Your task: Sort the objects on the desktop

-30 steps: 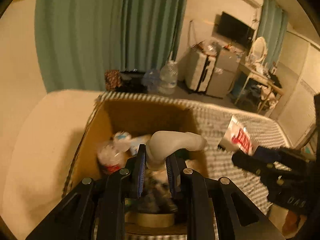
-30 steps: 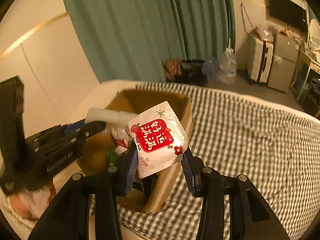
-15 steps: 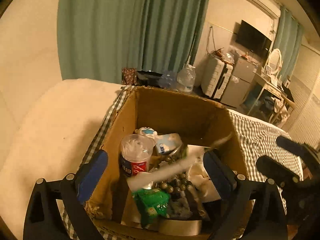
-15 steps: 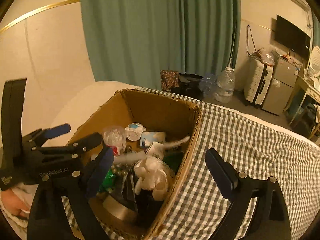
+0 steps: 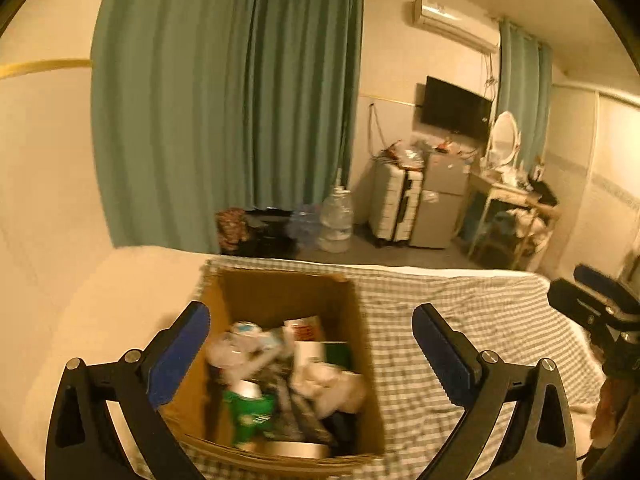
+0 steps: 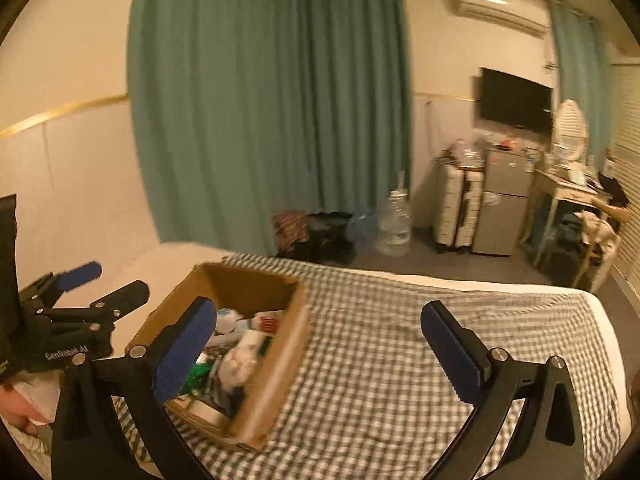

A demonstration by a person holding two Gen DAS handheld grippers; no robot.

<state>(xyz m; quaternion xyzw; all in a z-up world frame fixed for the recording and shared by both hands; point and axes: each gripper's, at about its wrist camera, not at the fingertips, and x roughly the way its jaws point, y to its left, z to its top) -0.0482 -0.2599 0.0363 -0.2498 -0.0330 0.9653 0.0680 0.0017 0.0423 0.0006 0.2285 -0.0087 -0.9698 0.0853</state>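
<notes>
While poised above the bed (image 6: 400,360), left tool (image 5: 310,344) and right tool (image 6: 318,340) both gape wide, just opened, empty; box (image 5: 280,292) of sorted things directly under left, down-left of right.

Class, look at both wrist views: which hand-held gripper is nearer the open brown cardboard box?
Left. The left hand-held gripper hangs directly over the cardboard box; the right hand-held gripper is offset beside it, above the checked cloth.

Both wrist views looked forward and downward from just above the bed (image 6: 380,360); each faced the curtains (image 5: 224,120) and shared the cardboard box (image 5: 280,292), seen close.
</notes>
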